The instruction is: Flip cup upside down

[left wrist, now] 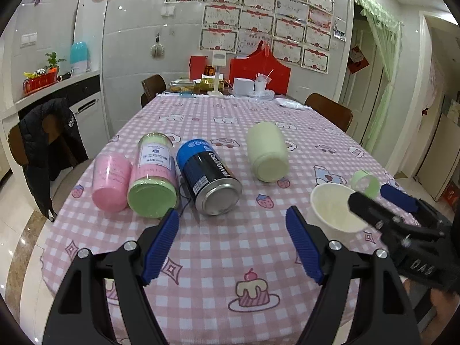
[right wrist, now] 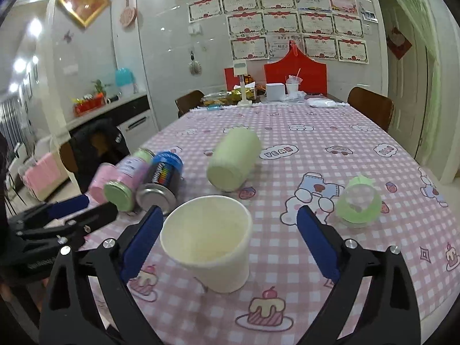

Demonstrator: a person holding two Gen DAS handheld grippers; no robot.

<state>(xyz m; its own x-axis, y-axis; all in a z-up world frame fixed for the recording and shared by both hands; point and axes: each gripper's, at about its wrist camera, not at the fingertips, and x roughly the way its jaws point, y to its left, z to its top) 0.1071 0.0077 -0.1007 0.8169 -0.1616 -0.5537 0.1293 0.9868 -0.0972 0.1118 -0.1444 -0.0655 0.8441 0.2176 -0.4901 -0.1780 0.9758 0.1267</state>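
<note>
A white paper cup (right wrist: 208, 241) stands upright, mouth up, on the pink checked tablecloth (right wrist: 330, 149), at the near right part of the table. The right gripper (right wrist: 230, 230) is spread wide, its blue pads on either side of the cup and clear of its wall. The left gripper (left wrist: 231, 241) is also spread wide and holds nothing, hovering over bare cloth near the table's front edge; in its view the cup (left wrist: 335, 211) sits to the right, partly hidden behind the other gripper's black finger. Farther left lie three containers on their sides, close together: a pink cup (left wrist: 110, 184), a jar with a green lid (left wrist: 153, 178) and a white label printed in Chinese characters too small to read, and a black and blue can (left wrist: 208, 176) marked "CoolTowel" with a barcode by its metal base. Beyond the middle lies a pale cream bottle (left wrist: 267, 152) on its side. A small clear cup with a green band (right wrist: 359, 204) lies tipped over to the right of the paper cup. The cloth shows cakes, strawberries and a bubble reading "YEAH" (right wrist: 279, 150). Rows of red-bordered certificates (right wrist: 287, 26) cover the far wall.
</note>
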